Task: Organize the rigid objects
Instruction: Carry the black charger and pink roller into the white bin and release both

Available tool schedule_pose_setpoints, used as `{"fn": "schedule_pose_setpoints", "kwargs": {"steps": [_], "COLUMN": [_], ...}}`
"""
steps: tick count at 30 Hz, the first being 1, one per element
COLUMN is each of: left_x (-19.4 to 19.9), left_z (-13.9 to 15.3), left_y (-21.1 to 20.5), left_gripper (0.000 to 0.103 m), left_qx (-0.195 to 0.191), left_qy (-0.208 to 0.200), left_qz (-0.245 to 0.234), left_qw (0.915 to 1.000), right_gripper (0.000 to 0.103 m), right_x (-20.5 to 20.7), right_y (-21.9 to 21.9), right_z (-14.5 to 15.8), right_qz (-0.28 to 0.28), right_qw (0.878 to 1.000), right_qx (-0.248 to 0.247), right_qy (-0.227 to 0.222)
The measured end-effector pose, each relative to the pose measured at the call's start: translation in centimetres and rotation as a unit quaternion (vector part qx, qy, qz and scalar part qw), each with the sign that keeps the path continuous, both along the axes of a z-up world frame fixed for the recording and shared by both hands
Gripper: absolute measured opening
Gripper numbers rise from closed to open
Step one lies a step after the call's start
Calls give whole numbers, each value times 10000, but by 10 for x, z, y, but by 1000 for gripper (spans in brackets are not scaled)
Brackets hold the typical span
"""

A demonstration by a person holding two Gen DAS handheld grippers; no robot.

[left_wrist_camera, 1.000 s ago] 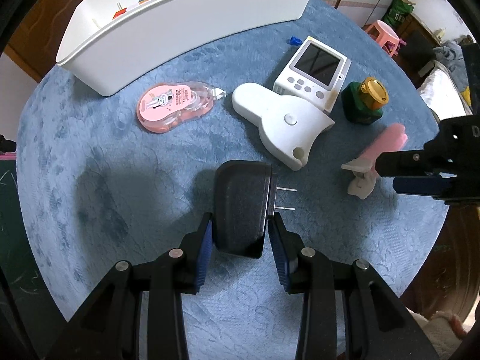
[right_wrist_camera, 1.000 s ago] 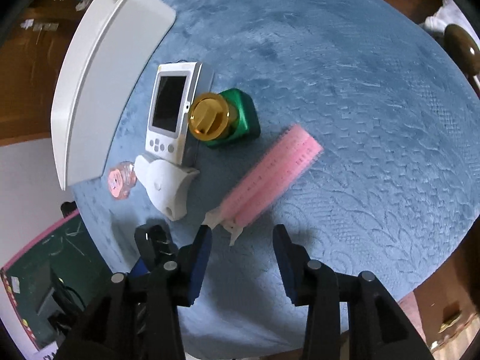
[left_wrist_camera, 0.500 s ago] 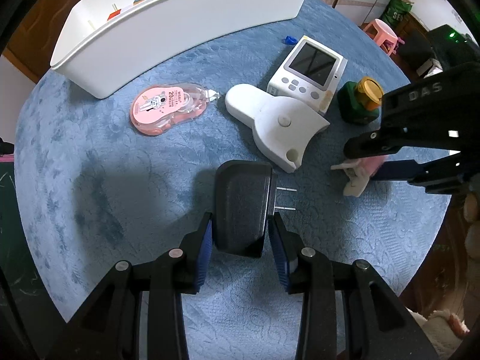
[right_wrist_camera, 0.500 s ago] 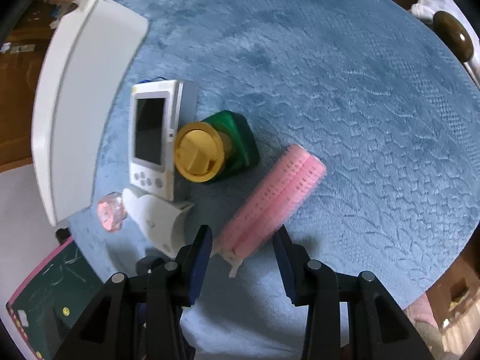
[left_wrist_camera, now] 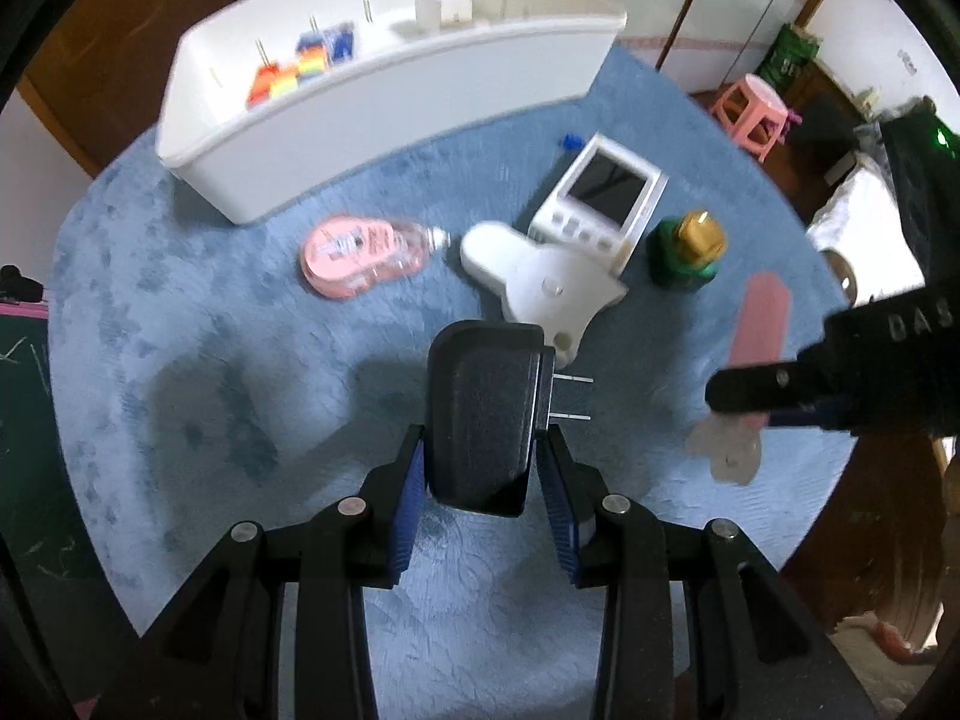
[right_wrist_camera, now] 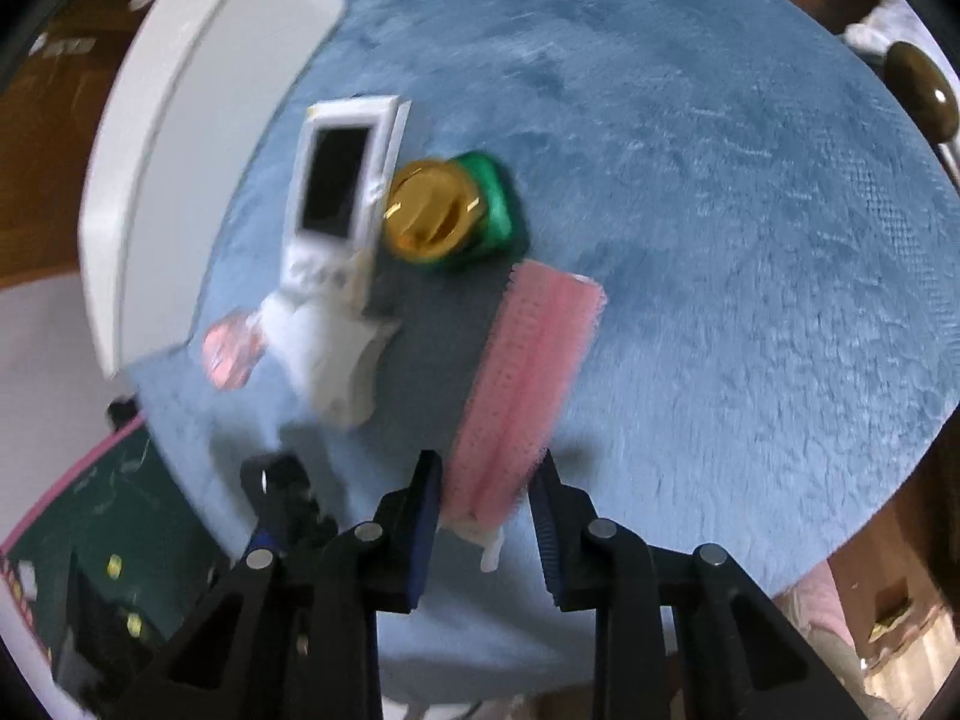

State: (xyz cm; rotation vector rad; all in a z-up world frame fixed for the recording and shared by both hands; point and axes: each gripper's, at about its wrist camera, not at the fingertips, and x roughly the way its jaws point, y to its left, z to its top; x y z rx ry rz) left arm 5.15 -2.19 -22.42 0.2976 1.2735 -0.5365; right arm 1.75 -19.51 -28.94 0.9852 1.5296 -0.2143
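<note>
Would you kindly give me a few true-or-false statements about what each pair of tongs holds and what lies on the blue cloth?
1. The left tongs grip a black plug adapter. True.
2. The right tongs are clamped on the green bottle. False: they grip the pink hair roller.
3. The white bin holds nothing. False: colourful items sit inside.
4. The green bottle's cap is gold. True.

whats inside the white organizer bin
Inside the white organizer bin, thin dividers split it into slots; two hold small rainbow-striped blocks, and a white box sits further along. The near wall hides the bin's floor and anything lower.
</note>
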Motion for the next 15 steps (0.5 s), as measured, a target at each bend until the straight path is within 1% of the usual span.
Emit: {"fn": "schedule_pose_setpoints", "kwargs": {"steps": [2, 5, 7, 9, 10, 11, 13, 15], "left_x": [0, 3, 10, 19, 24, 30, 43, 56], "left_z": [13, 41, 62, 81, 90, 98, 114, 127], "left_y": [2, 5, 5, 4, 5, 4, 1, 0], "left_gripper": [39, 39, 39, 39, 39, 39, 39, 39], "left_qx": [-98, -296, -394, -469, -500, -518, -542, -572], "left_qy": [-94, -314, -495, -692, -787, -876, -1032, -1170], "left_qz": [57, 141, 196, 278, 328, 391, 528, 680], "left_qw": [9999, 9990, 9978, 9961, 9951, 9940, 9918, 9891], "right_gripper": [29, 29, 29, 29, 29, 29, 29, 29], "right_x": [-2, -1, 2, 8, 12, 18, 29, 41], "right_y": [0, -1, -3, -3, -2, -1, 1, 5], "right_z": [13, 41, 67, 95, 107, 124, 147, 173], "right_qz": [118, 385, 641, 903, 1015, 1162, 1349, 1537], "right_qw": [9997, 9975, 9936, 9867, 9826, 9758, 9645, 9481], "right_qx": [144, 216, 118, -147, -275, -457, -740, -1117], "right_qy": [-155, -548, -923, -1342, -1530, -1795, -2146, -2551]}}
